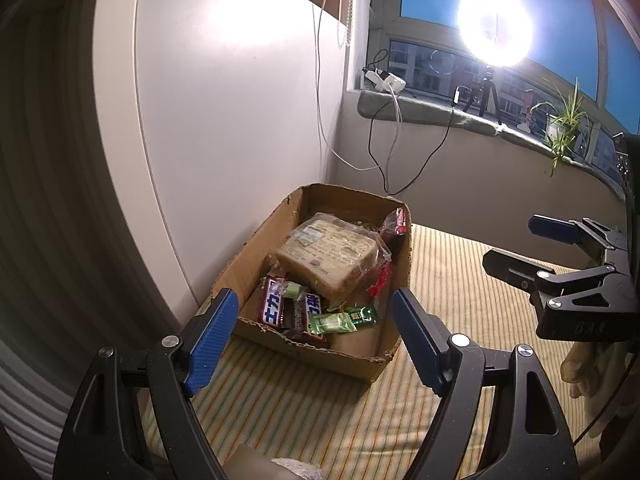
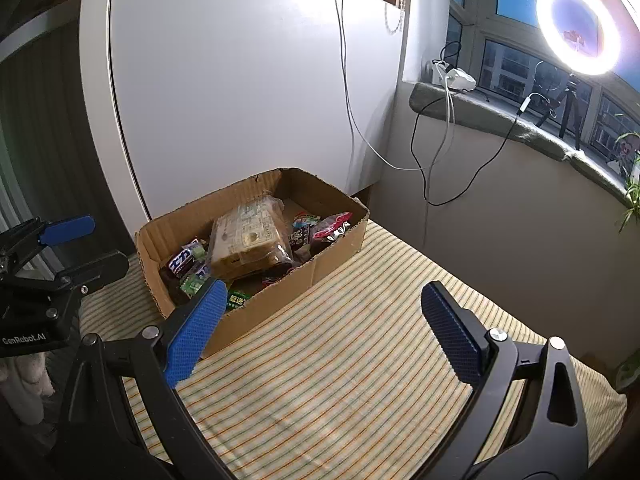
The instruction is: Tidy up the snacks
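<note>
A brown cardboard box (image 1: 256, 252) stands on the striped tablecloth against a white wall panel; it also shows in the right wrist view (image 2: 280, 300). It holds a bagged loaf of bread (image 1: 328, 256) (image 2: 248, 240), a dark snack bar with white and blue lettering (image 1: 276, 306) (image 2: 182, 262), green packets (image 1: 340, 322) (image 2: 194, 282) and a red wrapper (image 1: 396, 222) (image 2: 332, 226). My left gripper (image 1: 316, 336) is open and empty, just in front of the box. My right gripper (image 2: 324, 328) is open and empty, above the cloth to the right of the box, and shows in the left wrist view (image 1: 512, 244).
The striped tablecloth (image 2: 360, 360) covers the table. A white panel (image 1: 240, 100) stands behind the box. Cables (image 2: 440, 152) hang from the windowsill, which carries a ring light (image 2: 578, 26) on a tripod and a potted plant (image 1: 564, 120).
</note>
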`<state>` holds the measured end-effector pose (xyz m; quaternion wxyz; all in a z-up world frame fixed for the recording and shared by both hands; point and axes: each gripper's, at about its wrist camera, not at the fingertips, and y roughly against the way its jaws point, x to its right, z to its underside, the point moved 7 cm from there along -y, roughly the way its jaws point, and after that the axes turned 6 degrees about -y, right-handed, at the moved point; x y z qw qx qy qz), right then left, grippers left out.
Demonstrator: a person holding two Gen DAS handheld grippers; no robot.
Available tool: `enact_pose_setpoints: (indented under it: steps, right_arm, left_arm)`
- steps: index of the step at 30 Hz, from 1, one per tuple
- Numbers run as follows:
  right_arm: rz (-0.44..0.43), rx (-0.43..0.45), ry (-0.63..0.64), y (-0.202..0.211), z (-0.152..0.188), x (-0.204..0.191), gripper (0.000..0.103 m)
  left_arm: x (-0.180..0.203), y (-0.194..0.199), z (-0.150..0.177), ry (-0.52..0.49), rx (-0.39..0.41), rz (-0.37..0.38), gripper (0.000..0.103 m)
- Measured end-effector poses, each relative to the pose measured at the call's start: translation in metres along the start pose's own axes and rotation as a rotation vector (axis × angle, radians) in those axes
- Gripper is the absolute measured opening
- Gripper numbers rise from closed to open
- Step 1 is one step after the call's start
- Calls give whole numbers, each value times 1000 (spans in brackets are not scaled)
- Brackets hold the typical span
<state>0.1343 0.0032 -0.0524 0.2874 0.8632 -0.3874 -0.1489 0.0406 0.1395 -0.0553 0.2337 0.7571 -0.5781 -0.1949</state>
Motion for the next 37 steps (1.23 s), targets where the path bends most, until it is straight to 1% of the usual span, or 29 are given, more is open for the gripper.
enact_pose_setpoints:
  steps: [21,37]
  right_arm:
    - [2,-2,-13,3,2,-3,100]
    - [7,-18,-51,0,9,0,100]
  left_arm:
    - [4,6,1,-5,7,-3,79]
    - [4,3,1,-8,1,-6,79]
